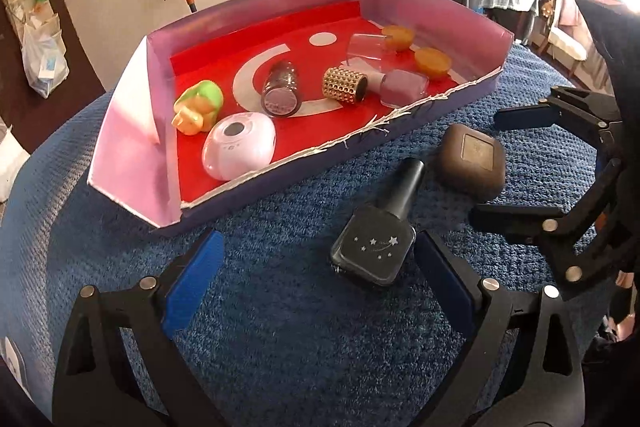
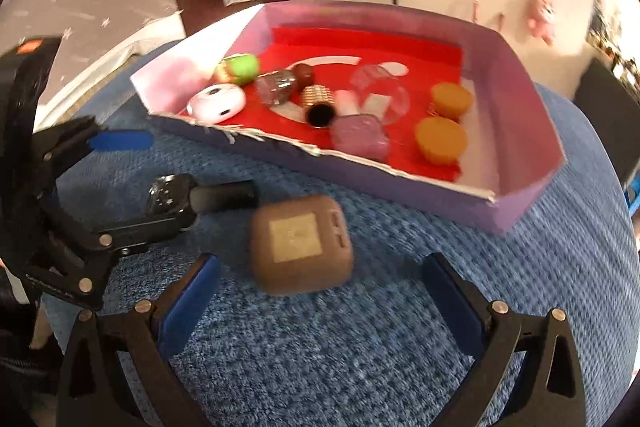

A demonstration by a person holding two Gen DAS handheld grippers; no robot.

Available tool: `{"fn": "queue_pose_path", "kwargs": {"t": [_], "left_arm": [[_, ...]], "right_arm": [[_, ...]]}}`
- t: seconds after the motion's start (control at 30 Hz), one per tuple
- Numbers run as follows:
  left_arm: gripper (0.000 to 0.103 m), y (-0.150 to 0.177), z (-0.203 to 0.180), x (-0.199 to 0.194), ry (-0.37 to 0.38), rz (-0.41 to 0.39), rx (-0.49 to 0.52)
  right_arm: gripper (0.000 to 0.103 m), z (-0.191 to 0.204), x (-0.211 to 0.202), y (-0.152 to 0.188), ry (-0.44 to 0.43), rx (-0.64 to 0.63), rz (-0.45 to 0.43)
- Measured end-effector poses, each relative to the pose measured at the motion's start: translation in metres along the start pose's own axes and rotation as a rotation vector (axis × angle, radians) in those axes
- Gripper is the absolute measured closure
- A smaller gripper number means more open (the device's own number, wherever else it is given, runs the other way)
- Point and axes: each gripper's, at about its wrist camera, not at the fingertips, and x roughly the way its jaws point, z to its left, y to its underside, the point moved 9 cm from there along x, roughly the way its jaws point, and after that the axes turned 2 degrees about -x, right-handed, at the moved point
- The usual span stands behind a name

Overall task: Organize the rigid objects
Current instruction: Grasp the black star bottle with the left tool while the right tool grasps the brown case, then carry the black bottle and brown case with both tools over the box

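Black nail-polish bottle (image 1: 378,245) flat on the blue cloth (image 1: 260,327), just outside the torn front wall of the purple box (image 1: 304,169), cap towards it; brown square case (image 2: 301,243) beside the bottle, likewise outside the box. Left gripper (image 1: 320,281) spread wide, right pad at the bottle's flank: best re-centred, then closed across the flat sides. Right gripper (image 2: 320,297) also wide, empty, short of the case; squarer approach advisable.

Glossy glass bottle (image 1: 374,251) on nubby blue cloth (image 1: 280,327).
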Motion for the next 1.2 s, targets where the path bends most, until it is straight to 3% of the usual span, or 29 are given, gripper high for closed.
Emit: {"fn": "queue_pose_path", "kwargs": {"t": [0.03, 0.13, 0.23, 0.3, 0.37, 0.7, 1.2], "left_arm": [[0.007, -0.001, -0.001, 0.001, -0.001, 0.001, 0.006], [0.022, -0.002, -0.006, 0.005, 0.023, 0.015, 0.018], [0.042, -0.003, -0.015, 0.011, 0.072, 0.033, 0.025], [0.057, -0.005, -0.02, 0.011, 0.105, 0.027, 0.017], [0.064, -0.007, -0.022, 0.011, 0.12, 0.025, 0.009], [0.065, -0.023, -0.024, -0.017, 0.14, -0.041, -0.049], [0.065, -0.028, -0.025, -0.036, 0.118, -0.085, -0.049]], "right_arm": [[0.005, 0.003, 0.001, -0.001, 0.003, -0.015, 0.001], [0.016, 0.009, 0.005, -0.001, -0.006, -0.048, 0.01], [0.024, 0.01, 0.007, -0.003, -0.013, -0.062, 0.005], [0.033, 0.012, 0.006, -0.004, -0.025, -0.071, -0.006], [0.049, 0.012, 0.005, -0.005, -0.034, -0.068, -0.015], [0.05, 0.005, -0.038, -0.018, -0.053, -0.021, -0.128], [0.049, 0.004, -0.045, -0.015, -0.059, -0.001, -0.137]]}}
